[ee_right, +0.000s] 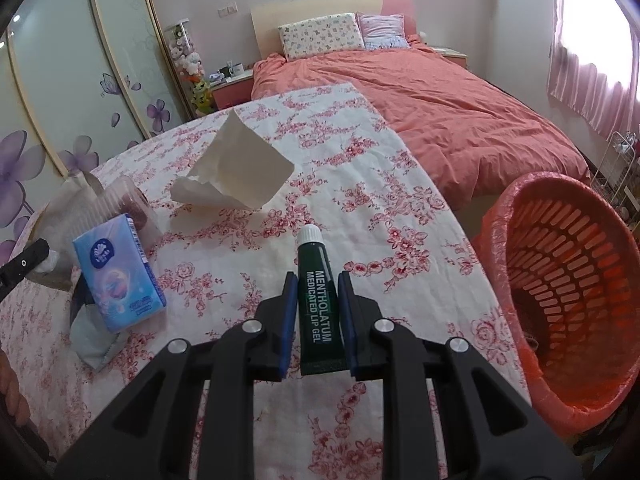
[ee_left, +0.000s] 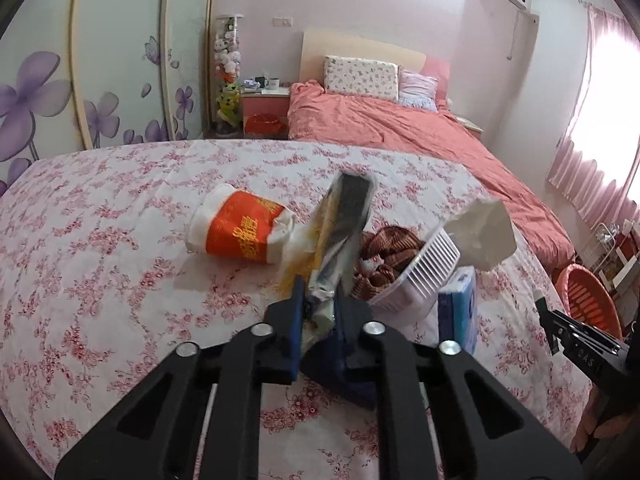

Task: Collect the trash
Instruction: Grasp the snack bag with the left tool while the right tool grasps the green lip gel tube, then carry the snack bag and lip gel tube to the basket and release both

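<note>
My left gripper is shut on a crumpled snack wrapper that stands up above the floral table. Behind it lie an orange-and-white paper cup on its side and a clear plastic tray with brown wrappers. My right gripper is shut on a dark green lip gel tube with a white cap, held above the table. The orange trash basket with a red liner stands to its right, beside the table edge. A white tissue lies ahead.
A blue tissue pack stands left of my right gripper; it also shows in the left wrist view. The orange basket shows at the right there. A bed with a coral cover lies beyond the table.
</note>
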